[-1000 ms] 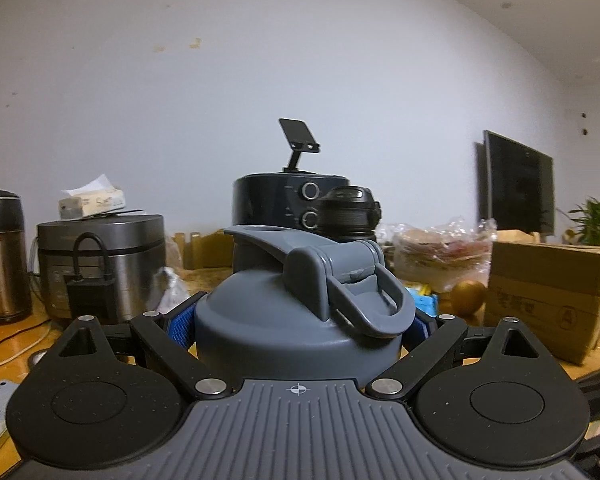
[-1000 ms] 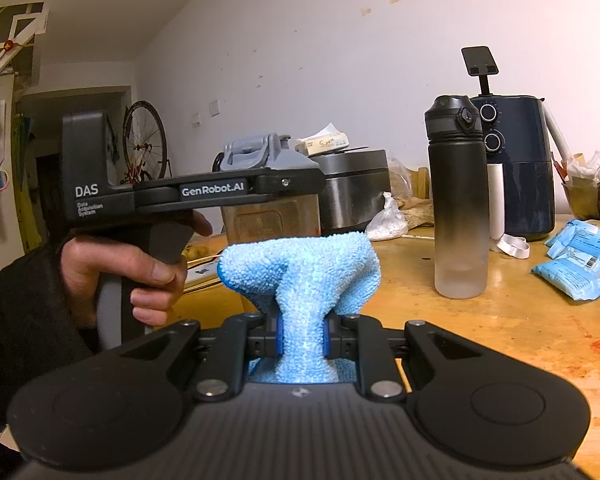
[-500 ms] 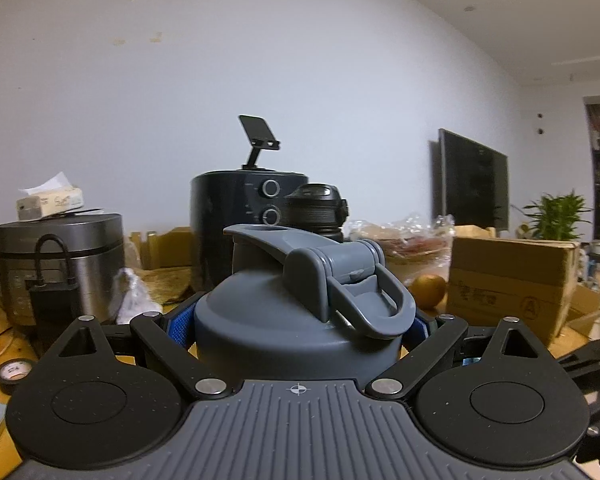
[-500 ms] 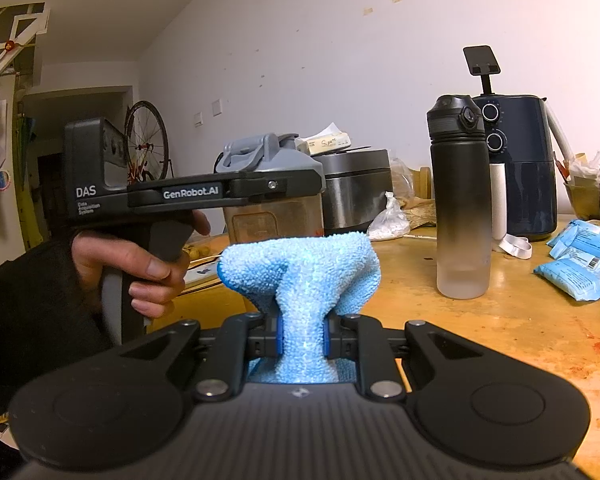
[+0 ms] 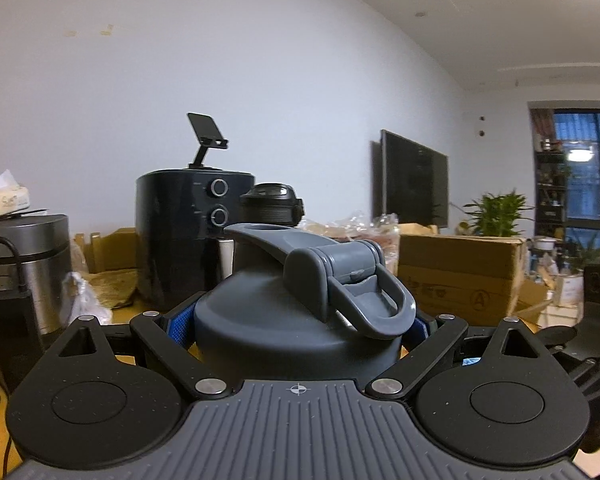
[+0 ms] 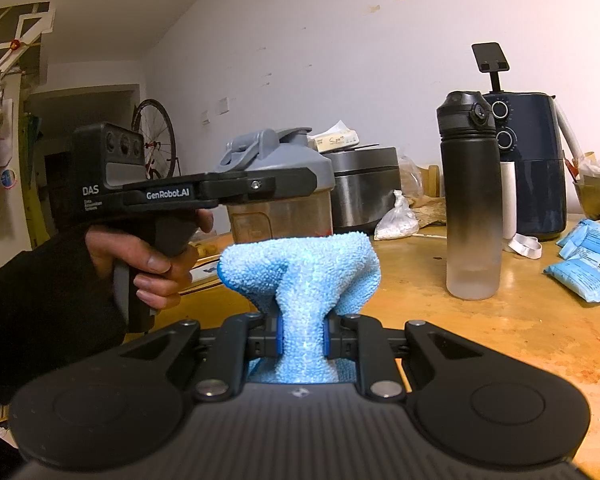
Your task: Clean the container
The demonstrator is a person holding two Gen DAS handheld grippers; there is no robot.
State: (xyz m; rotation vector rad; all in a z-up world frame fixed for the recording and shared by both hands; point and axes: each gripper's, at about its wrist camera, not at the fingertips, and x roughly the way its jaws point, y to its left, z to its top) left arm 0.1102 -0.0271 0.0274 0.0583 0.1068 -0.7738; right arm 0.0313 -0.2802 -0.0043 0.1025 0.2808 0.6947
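Left gripper fingers clamp shaker container at grey lid, held upright above wooden surface. Right gripper fingers pinch blue microfibre cloth, bunched, just in front of container. Black water bottle stands right, apart.

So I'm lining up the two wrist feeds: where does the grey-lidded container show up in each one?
Left wrist view: the grey-lidded container fills the lower centre, gripped at the lid by the left gripper.
Right wrist view: it sits left of centre, behind the blue cloth, with the left gripper clamped across it.
Shared landmark: the dark air fryer with two round dials.
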